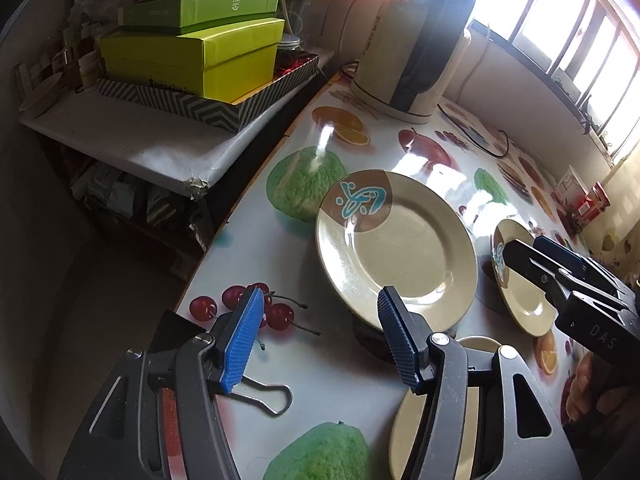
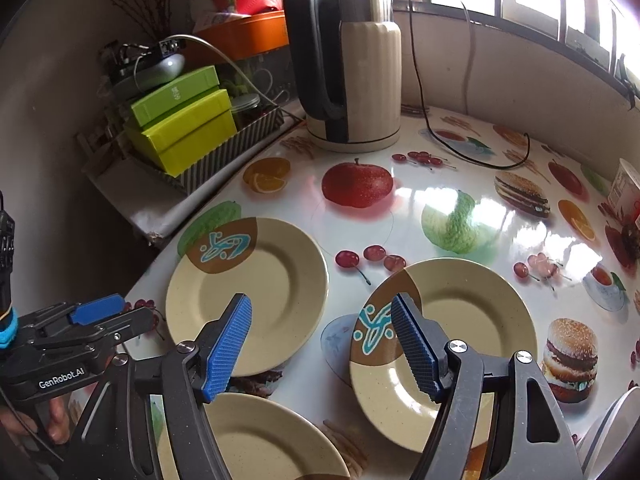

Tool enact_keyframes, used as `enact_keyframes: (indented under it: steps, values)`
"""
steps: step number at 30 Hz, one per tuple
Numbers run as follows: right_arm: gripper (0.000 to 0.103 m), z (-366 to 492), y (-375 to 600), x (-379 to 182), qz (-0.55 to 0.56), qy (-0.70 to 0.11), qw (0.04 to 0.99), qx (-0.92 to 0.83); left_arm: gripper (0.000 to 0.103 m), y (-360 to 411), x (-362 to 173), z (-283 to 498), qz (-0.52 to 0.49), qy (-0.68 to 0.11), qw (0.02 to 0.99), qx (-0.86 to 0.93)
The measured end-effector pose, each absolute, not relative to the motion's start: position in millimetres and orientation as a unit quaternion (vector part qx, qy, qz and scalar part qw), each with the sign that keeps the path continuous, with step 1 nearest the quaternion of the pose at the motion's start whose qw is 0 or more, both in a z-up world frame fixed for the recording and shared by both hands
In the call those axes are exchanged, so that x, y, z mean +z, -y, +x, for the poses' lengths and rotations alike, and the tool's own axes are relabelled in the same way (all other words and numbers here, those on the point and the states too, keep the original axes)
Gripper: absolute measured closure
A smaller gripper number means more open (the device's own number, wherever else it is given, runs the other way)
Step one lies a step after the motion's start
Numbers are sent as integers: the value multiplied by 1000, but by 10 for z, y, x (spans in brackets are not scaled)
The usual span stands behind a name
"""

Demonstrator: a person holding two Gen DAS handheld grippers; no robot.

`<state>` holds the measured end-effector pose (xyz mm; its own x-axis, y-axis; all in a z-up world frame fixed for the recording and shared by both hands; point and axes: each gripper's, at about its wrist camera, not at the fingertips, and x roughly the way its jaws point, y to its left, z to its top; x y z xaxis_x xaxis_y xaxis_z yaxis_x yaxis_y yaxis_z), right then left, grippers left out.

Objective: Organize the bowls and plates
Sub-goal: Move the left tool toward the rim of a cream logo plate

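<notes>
Three beige plates with a brown and blue motif lie on the fruit-print table [image 2: 440,208]. In the right wrist view they are a far-left plate [image 2: 256,280], a right plate [image 2: 472,320] and a near plate [image 2: 264,440] at the bottom edge. My right gripper [image 2: 322,348] is open above the gap between them, its right pad over the right plate's motif. My left gripper [image 1: 320,340] is open with nothing between its pads, just short of the large plate [image 1: 400,240]. The right gripper [image 1: 524,256] partly hides a second plate [image 1: 524,304]. The left gripper [image 2: 124,312] shows at the left edge.
A cream and black kettle [image 2: 352,68] with its cord [image 2: 480,160] stands at the table's back. Green boxes [image 1: 200,48] sit on a side shelf to the left. A wire clip [image 1: 268,396] lies near my left gripper. A white dish rim [image 2: 612,428] shows at bottom right, a paper cup [image 2: 624,184] far right.
</notes>
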<state>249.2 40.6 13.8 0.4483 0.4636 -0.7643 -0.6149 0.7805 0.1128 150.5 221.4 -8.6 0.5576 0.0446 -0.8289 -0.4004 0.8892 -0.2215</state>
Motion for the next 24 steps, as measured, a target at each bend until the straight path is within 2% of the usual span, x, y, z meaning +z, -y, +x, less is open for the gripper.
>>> enact_keyframes:
  steps: [1, 3, 6, 24]
  values:
    - [32, 2529, -436, 110, -89, -422, 843, 322, 43, -2226, -100, 1525, -202, -452, 860, 125]
    - [40, 2603, -484, 48, -88, -432, 839, 319, 44, -2226, -120, 1577, -203, -450, 861, 120]
    - [44, 2695, -533, -35, -88, -443, 834, 317, 55, -2252, -185, 1672, -208, -458, 856, 115]
    - [57, 2874, -716, -271, -88, -467, 817, 326, 56, -2416, -360, 1773, -240, -459, 846, 124]
